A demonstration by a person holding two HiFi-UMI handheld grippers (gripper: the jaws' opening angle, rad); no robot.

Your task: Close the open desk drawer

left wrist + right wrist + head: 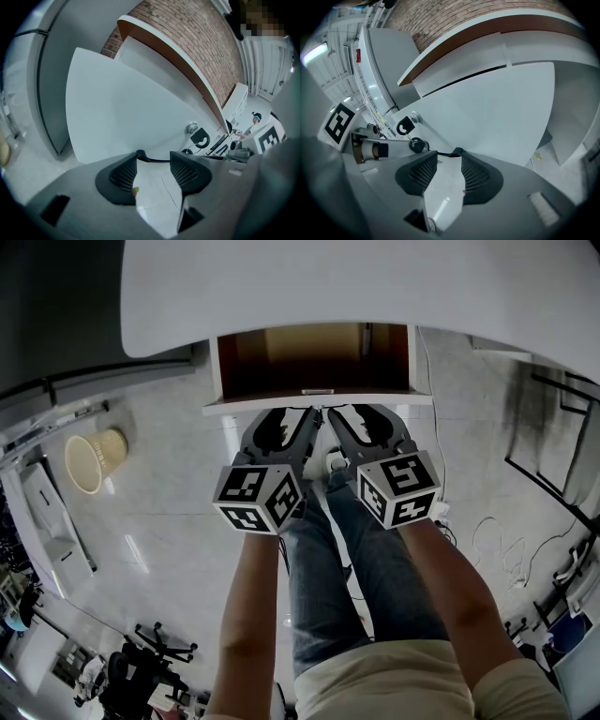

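Observation:
The desk drawer stands pulled out under the white desktop, showing its brown inside and white front edge. Both grippers are held side by side just below that front. My left gripper and right gripper are open with nothing between the jaws, tips right at the front's lower edge; contact is not clear. In the left gripper view the white drawer front fills the space beyond the gripper, with its lock. The right gripper view shows the same front past the gripper.
A key with a black tag hangs from the lock. The person's legs in jeans are under the grippers. A tan waste basket stands at the left, cables lie on the floor at the right, and an office chair sits lower left.

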